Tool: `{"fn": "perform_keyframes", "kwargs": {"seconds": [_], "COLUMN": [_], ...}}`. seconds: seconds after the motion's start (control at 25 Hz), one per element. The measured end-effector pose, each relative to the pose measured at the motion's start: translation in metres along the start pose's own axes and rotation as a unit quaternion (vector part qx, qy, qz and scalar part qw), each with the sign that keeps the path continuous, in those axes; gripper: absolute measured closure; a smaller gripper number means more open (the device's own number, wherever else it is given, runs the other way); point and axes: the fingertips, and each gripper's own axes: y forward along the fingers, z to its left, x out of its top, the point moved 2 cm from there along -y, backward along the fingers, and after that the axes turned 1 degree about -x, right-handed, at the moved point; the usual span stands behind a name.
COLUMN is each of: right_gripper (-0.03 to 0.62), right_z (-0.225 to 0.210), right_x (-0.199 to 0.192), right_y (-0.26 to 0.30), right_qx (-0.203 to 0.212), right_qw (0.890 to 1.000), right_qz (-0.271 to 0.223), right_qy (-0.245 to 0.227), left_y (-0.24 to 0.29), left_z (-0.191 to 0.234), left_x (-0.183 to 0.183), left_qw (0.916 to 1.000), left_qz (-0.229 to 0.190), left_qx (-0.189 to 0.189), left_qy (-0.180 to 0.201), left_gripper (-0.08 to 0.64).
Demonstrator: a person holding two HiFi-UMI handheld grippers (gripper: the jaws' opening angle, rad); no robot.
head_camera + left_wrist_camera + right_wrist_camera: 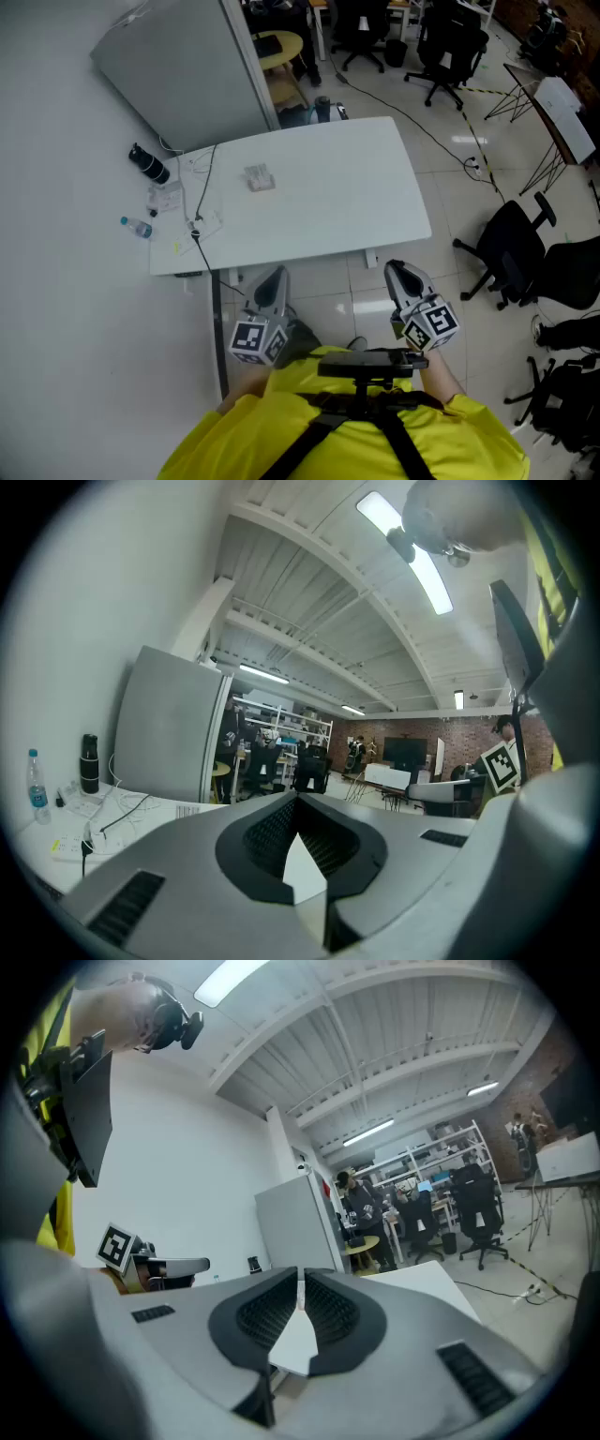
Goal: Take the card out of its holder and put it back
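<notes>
The card in its clear holder [258,177] lies flat on the white table [375,187], left of the middle. Both grippers hang below the table's near edge, close to the person's body and well short of the holder. The left gripper [275,275] points up toward the table with its jaws together and nothing between them; the same shows in the left gripper view [298,801]. The right gripper [396,270] is likewise shut and empty, as the right gripper view [301,1277] confirms. I cannot pick out the holder in either gripper view.
A black flask [148,163], a small water bottle [137,226], papers and a cable [200,202] crowd the table's left end. A grey partition [183,66] stands behind it. Office chairs [511,248] stand on the tiled floor at the right.
</notes>
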Motion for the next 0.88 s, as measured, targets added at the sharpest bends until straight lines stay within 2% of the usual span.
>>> {"fn": "perform_keyframes", "kwargs": {"seconds": [0.2,0.4,0.64,0.76,0.88], "right_gripper": [0.563,0.563,0.563,0.563,0.563], "right_z": [0.027,0.058,0.073,0.069,0.054], "right_x": [0.007,0.005,-0.004,-0.012,-0.02], "right_y": [0.083,0.164,0.247,0.283,0.317], "right_qx": [0.017,0.013,0.001,0.017,0.052], "right_qw": [1.0,1.0,0.999,0.998,0.994], "right_qz": [0.014,0.027,0.043,0.058,0.086], "right_qy": [0.005,0.005,-0.002,-0.001,-0.027], "left_y": [0.018,0.027,0.041,0.053,0.069], "left_z": [0.075,0.155,0.236,0.268,0.285], "left_x": [0.016,0.028,0.033,0.031,0.029], "left_qw": [0.9998,0.9994,0.9983,0.9985,0.9992], "left_qz": [0.01,0.017,0.04,0.042,0.038], "left_qx": [-0.009,-0.022,-0.041,-0.035,-0.012], "left_qy": [-0.013,-0.021,-0.006,-0.003,-0.003], "left_gripper": [0.552,0.552,0.552,0.552,0.552]}}
